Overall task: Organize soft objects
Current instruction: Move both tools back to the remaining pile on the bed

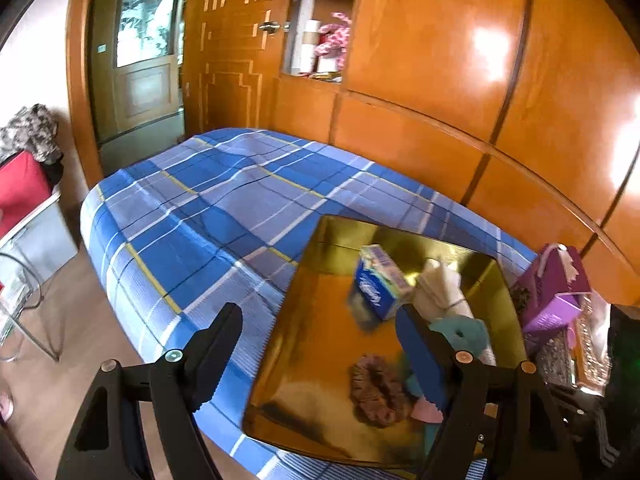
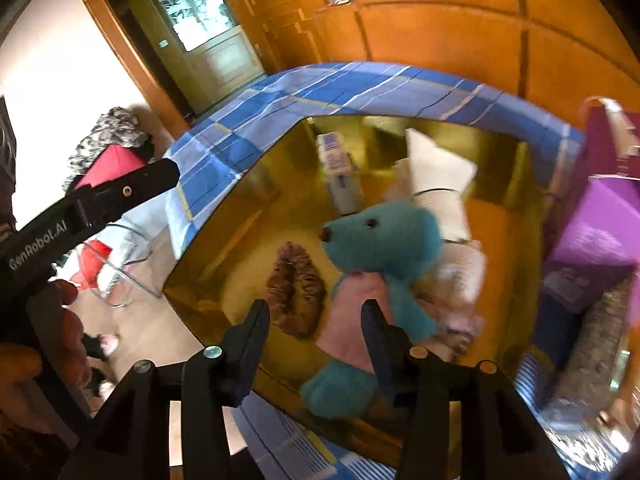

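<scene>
**A:** We are looking at the gold tray (image 2: 224, 240) lying on the bed (image 1: 208, 200) with its blue plaid cover. The teal plush bear (image 2: 380, 240) is lying in the tray, in a pink top, head toward the far side. Its legs are partly hiding behind the right claw (image 2: 316, 332) in the right wrist view.

**B:** And that claw is standing partly spread. We are seeing the bear's lower body between the fingers, but the pads are not pressing on it as far as we can tell; the right finger is overlapping the pink cloth, so contact there is hard to judge.

**A:** The left claw (image 1: 320, 356) is gaping wide with nothing between its fingers, hovering over the tray's near left edge. Its right finger is covering most of the bear in the left wrist view; only a teal patch is showing.

**B:** The brown scrunchie (image 2: 296, 292) is lying just beside the bear on its left. Farther back, a blue tissue packet (image 1: 380, 280) and a cream cloth bundle (image 2: 436, 176) are blurring; we cannot read the packet's print.

**A:** A purple box (image 2: 592, 224) is standing right of the tray, cut off by the frame. A hand (image 2: 48, 340) holding the left claw's handle is showing at the left edge.
</scene>
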Demonstrator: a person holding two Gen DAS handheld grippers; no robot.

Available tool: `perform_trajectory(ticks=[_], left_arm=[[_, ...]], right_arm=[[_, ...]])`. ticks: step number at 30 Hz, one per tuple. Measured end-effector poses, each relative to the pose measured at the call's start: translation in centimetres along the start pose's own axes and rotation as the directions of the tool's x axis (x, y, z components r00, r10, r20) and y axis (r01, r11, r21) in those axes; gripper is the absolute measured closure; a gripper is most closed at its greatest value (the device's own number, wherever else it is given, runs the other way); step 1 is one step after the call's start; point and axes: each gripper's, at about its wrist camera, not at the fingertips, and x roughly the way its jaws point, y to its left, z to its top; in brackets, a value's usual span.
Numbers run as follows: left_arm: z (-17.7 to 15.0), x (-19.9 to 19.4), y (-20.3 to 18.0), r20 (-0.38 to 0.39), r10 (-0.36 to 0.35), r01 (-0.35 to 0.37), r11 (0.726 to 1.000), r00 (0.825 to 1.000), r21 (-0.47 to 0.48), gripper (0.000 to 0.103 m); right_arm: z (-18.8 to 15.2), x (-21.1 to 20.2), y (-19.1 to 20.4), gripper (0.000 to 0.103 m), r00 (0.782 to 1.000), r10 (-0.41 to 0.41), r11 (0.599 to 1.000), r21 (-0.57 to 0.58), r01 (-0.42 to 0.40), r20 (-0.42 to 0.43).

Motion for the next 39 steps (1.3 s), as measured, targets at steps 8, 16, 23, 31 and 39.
perform_trajectory(ticks=[8,16,23,31,39], left_arm=[[-1.1,-1.7,-3.8,0.007,-0.062,0.061,0.994,0.998,0.092,0.02],[-2.9,-2.7,-8.0,-0.028,-0.14,0.143,0.973,0.99,0.183,0.02],[-4.3,-4.0,-11.4,-0.046,-0.2,0.206,0.946,0.979,0.249,0.02],[-5.0,-5.3,-14.8,-0.053,-0.248,0.251,0.909,0.967,0.333,0.02],[-5.4,-6.3,-17.9,-0.063,-0.29,0.291,0.87,0.955,0.399,0.02]], right_arm=[[-1.6,-4.4,-0.2,0.055,0.99,-0.094,0.995,-0.017,0.097,0.107],[-3.2,-8.3,-2.9,0.055,0.966,-0.181,0.983,0.055,0.173,0.183],[-4.9,-12.4,-5.9,0.055,0.928,-0.273,0.958,0.154,0.24,0.253],[-8.4,-16.8,-11.1,0.055,0.879,-0.392,0.903,0.293,0.313,0.27],[-12.4,-19.9,-15.1,0.055,0.835,-0.502,0.833,0.386,0.397,0.225]])
